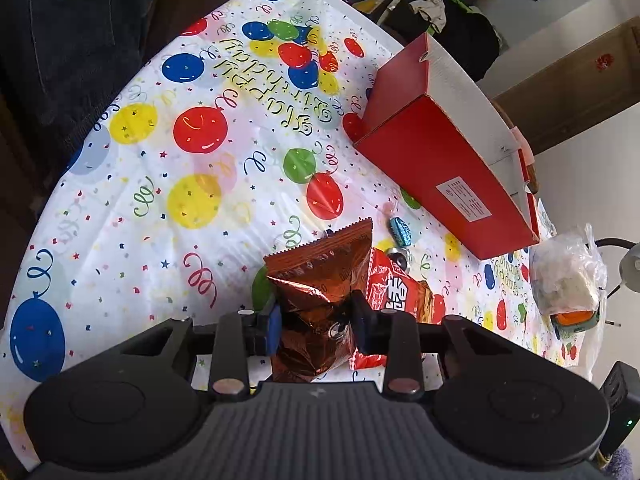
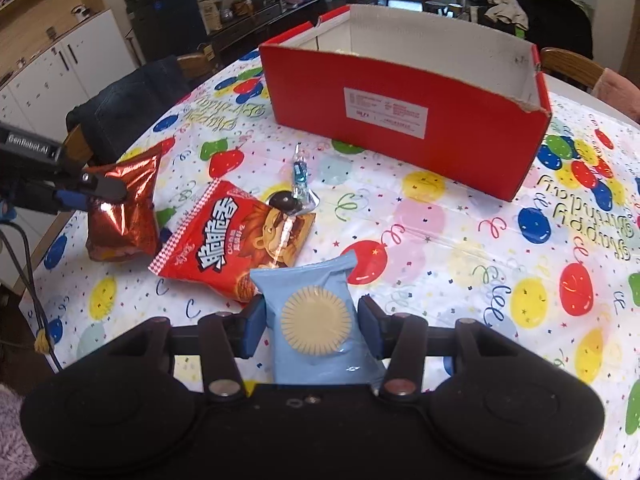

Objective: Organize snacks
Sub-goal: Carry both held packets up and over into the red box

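Two snack packets were held at this moment, one in each gripper. The left gripper [image 1: 316,320] was pinched on a copper-brown foil snack bag [image 1: 320,280], its pads pressed into the crumpled middle of the bag. The right gripper [image 2: 310,322] was closed against the side edges of a light-blue wafer packet [image 2: 316,320]. A red noodle-snack packet [image 2: 236,236], a dark round candy [image 2: 284,201] and a small blue-wrapped candy [image 2: 299,172] were left on the balloon-print tablecloth [image 2: 440,248], near the open red cardboard box [image 2: 400,120].

Both held packets were judged light and air-filled. The foil was judged slippery and easily creased, so hold was best taken across the bag's body or the crimped seam, not at a loose corner. The wafer inside the blue packet was judged brittle; pressure was best kept on the packet's edges. The box was judged the likely destination.
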{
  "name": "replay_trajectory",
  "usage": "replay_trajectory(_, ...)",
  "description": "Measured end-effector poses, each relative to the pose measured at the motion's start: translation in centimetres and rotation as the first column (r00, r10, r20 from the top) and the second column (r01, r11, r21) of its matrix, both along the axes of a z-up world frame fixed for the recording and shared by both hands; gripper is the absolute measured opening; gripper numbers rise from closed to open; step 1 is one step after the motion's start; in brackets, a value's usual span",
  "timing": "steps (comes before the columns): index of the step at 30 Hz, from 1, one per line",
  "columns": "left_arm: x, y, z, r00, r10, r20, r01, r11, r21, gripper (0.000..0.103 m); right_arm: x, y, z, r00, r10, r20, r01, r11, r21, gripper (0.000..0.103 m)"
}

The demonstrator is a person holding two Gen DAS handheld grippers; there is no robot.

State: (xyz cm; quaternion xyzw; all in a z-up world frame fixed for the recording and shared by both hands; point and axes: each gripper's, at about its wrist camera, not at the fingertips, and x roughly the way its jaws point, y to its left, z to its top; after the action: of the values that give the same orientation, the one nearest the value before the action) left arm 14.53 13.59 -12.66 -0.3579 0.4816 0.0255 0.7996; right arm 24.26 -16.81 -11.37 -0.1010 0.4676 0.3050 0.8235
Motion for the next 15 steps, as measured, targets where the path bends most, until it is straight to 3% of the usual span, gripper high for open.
replay_trajectory(15, -0.1, -1.5, 5.2, 0.991, -0.058, 0.118, 0.048, 0.995, 0.084, 0.033, 0.4, 0.0, 5.9, 0.99, -0.084, 0.11, 0.076, 0.994, 0.077, 0.048)
